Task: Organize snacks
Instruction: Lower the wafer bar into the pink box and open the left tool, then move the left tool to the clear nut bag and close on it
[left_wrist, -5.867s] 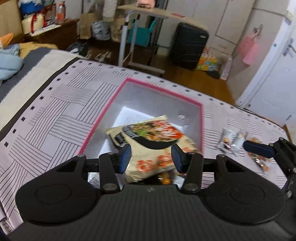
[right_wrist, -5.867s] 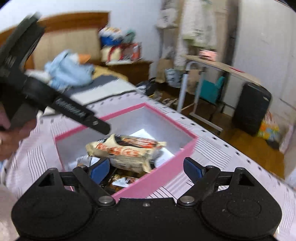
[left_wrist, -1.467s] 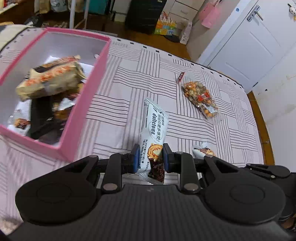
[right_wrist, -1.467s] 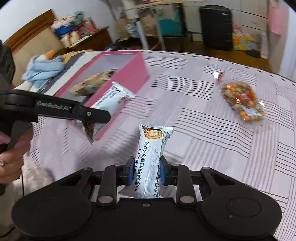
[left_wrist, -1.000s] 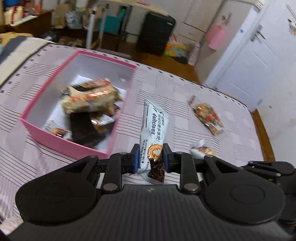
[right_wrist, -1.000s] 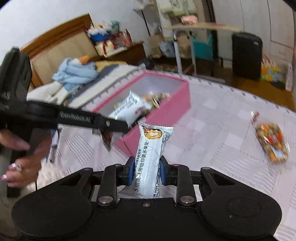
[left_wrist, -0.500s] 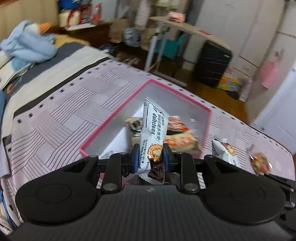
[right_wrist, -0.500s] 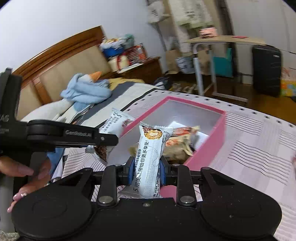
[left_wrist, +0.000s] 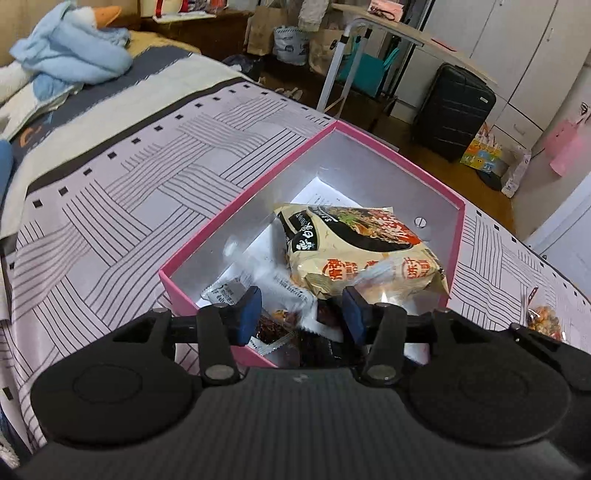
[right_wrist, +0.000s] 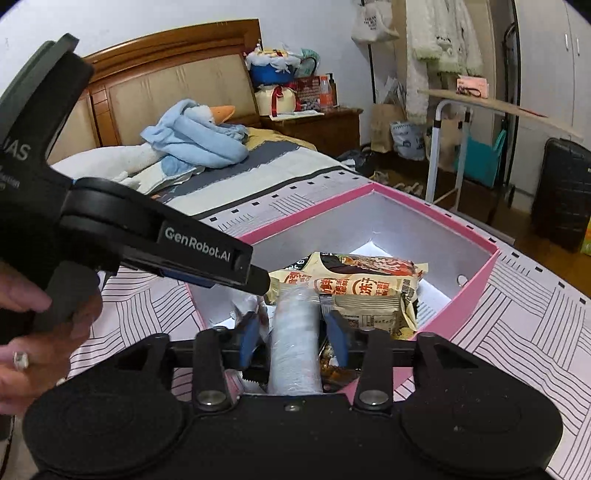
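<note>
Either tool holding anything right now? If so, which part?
Left tool: open, nothing held. Right tool: open, with a blurred white snack packet between its fingers, apparently let go over the pink box.

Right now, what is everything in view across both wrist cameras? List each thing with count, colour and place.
box: one, pink outside, white inside, on the bed
noodle packet: one, cream and black, in the box on top of smaller packets
white snack bar: one, blurred, between the right gripper's open fingers, over the box
nut bag: one, clear, on the bedspread right of the box
bedspread: one, pale with striped squares
suitcase: one, black, on the floor
left gripper: open, over the box
right gripper: open
</note>
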